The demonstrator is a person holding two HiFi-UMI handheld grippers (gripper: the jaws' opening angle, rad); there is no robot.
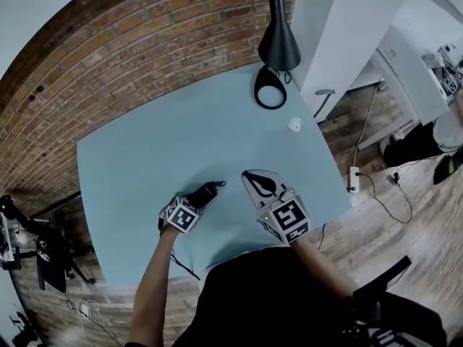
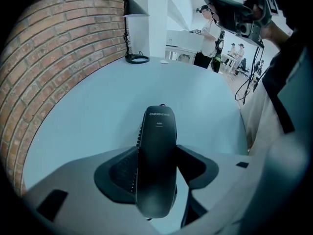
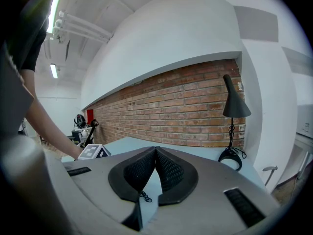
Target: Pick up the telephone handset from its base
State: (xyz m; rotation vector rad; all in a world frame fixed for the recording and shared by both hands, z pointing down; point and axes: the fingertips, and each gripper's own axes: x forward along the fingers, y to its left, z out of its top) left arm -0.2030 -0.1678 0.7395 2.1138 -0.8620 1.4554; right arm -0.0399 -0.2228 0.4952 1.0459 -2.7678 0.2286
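Slippage is judged the main risk. In the head view the handset [image 1: 215, 186] is pinched by the left gripper [image 1: 201, 196] above the blue surface [image 1: 145, 157], with no base made out. In the left gripper view it is clamped lengthwise between the jaws, its far end unsupported and liable to swing. In the right gripper view the right gripper [image 3: 155, 153] is pressed together, empty.
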